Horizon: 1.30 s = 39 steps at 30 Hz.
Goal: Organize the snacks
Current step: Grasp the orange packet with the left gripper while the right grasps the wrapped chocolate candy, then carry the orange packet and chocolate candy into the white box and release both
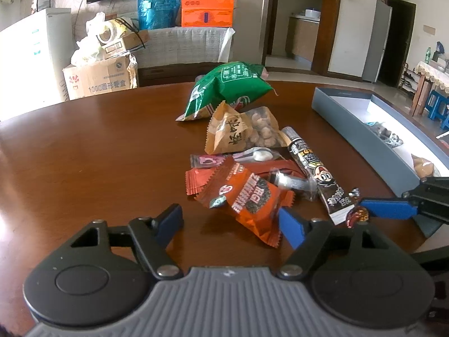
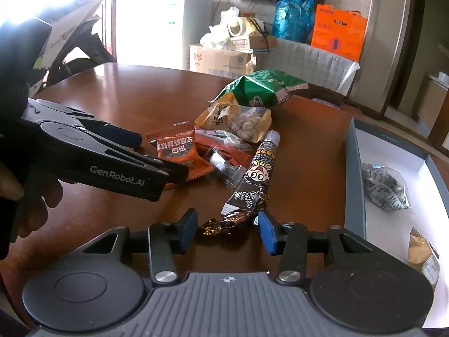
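Snacks lie heaped on the brown table [image 1: 98,154]. My left gripper [image 1: 230,224] is open around the near end of an orange packet [image 1: 252,199], whose corner is close to the right pad while the left pad stands well clear. My right gripper [image 2: 227,231] brackets a dark, gold-speckled candy [image 2: 233,220] on the table; its twisted ends reach almost to both pads, with no squeeze visible. In the left wrist view the candy [image 1: 356,214] lies at one blue finger [image 1: 387,207] of the right gripper. The left gripper [image 2: 157,154] also shows in the right wrist view.
A grey box [image 2: 353,168] with a white floor sits at the right, holding a grey packet [image 2: 384,185] and a tan one [image 2: 421,250]. In the heap are a green bag [image 1: 230,90], a nut packet [image 1: 241,132] and a black cartoon stick [image 1: 317,174].
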### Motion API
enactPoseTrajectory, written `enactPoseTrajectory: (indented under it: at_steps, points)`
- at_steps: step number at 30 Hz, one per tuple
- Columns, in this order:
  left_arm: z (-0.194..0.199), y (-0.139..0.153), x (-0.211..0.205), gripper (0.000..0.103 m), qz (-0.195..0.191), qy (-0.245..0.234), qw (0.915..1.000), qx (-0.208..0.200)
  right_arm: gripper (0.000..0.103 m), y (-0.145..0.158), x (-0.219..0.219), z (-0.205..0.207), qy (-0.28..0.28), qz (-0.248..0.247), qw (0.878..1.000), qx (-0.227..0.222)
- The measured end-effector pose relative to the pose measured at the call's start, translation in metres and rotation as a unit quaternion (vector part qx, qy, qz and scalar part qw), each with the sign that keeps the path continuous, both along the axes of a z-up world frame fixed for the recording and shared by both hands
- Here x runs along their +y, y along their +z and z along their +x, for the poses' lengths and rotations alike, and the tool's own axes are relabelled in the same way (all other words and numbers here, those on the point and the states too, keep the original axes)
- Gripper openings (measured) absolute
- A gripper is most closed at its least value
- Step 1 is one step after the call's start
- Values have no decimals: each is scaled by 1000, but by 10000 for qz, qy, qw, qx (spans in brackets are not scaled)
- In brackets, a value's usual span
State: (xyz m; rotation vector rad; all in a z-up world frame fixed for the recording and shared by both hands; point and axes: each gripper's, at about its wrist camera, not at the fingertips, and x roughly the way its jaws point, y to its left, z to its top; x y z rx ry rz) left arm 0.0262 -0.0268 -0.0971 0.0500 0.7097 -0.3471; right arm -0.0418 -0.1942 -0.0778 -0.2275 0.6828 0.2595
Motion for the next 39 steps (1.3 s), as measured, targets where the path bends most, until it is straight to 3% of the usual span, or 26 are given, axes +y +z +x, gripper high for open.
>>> enactPoseTrajectory:
  at_steps: [4, 12, 15, 33, 34, 36, 38, 39]
  points:
    - [1, 0, 0, 63, -44, -23, 10000, -3, 44, 0, 1, 1, 32, 8, 10000, 10]
    - [2, 2, 2, 43, -174, -106, 9998, 52, 27, 1, 2, 1, 107, -19, 9999, 51]
    - [3, 2, 3, 27, -231, -94, 9997, 75, 26, 2, 2, 0, 106, -20, 9999, 59]
    - [3, 4, 5, 26, -298, -185, 9994, 71, 25, 14, -1, -1, 115, 92, 9999, -49]
    - [4, 3, 5, 27, -272, -175, 9994, 98, 25, 14, -1, -1, 111, 91, 9999, -49]
    - [3, 2, 4, 42, -242, -141, 9996, 68, 25, 14, -2, -1, 99, 115, 9999, -38]
    - [2, 4, 4, 85, -145, 9, 9999, -69, 25, 14, -2, 0, 86, 135, 9999, -27]
    - [1, 5, 5, 92, -83, 111, 9997, -188, 25, 14, -3, 0, 80, 149, 9999, -22]
